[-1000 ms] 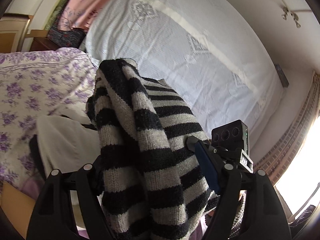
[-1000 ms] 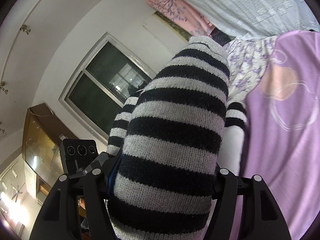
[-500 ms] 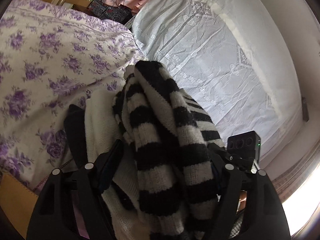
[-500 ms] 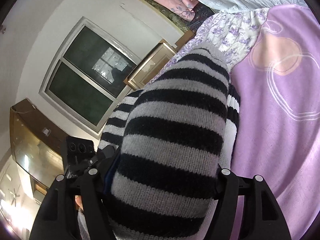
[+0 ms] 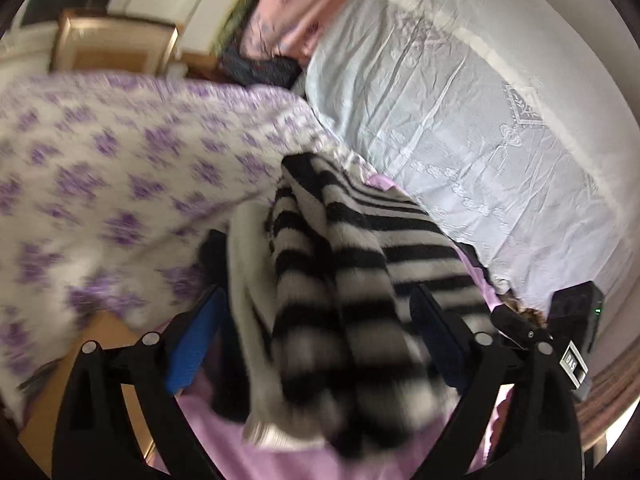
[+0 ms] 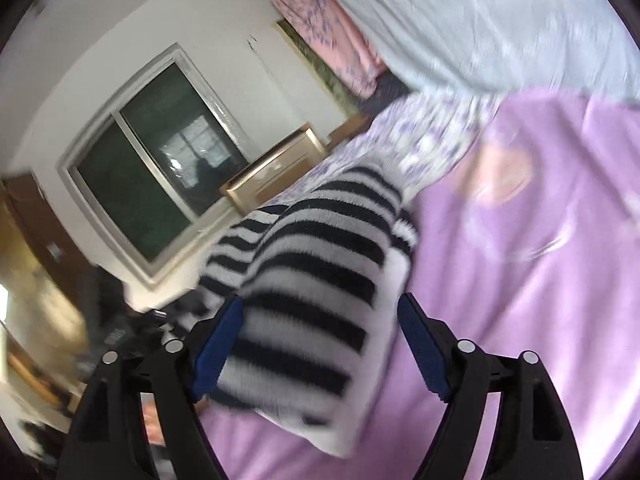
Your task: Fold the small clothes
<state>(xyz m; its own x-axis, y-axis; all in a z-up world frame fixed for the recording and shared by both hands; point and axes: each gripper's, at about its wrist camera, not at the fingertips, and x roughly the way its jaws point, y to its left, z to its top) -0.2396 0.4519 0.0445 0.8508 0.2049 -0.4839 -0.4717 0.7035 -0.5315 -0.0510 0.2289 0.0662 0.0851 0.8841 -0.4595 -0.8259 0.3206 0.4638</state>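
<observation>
Sweater (image 6: 304, 304) (striped) lies between parted right gripper (image 6: 320, 344) fingers.

One text reads: "DAS" in white letters on a small grey tag (image 5: 573, 361), running lengthwise along it. The tag sits just below the black box (image 5: 576, 312) with the green light, at the right of the left wrist view.
</observation>
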